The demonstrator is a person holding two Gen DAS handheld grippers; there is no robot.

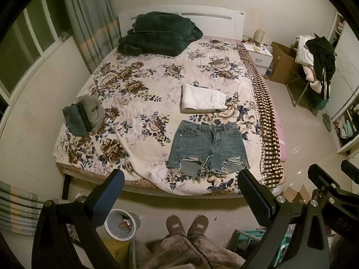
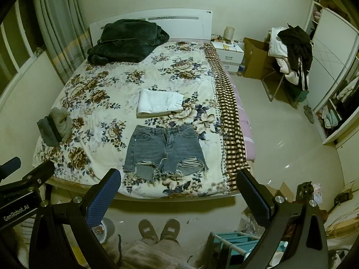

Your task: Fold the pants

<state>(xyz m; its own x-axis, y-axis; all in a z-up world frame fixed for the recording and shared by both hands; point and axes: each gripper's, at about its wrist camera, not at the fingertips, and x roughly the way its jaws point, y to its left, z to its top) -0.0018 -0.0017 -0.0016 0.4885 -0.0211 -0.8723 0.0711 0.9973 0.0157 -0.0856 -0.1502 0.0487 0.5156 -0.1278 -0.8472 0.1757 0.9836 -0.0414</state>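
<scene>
Your shorts (image 1: 207, 148) lie flat near the bed's (image 1: 89, 157) foot, ready to fold; both grippers, left (image 1: 180, 194) and right (image 2: 179, 192), hang released, holding nothing.

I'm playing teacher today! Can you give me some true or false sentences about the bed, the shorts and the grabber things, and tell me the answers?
1. The denim shorts lie flat and unfolded on the floral bedspread. True.
2. The left gripper is clamped on the shorts. False: it is open, held above the foot of the bed, touching nothing.
3. A folded white garment lies just beyond the shorts' waistband. True.
4. The dark green blanket covers the shorts. False: it is bunched up by the headboard, far from them.
5. The right gripper is open. True.
</scene>
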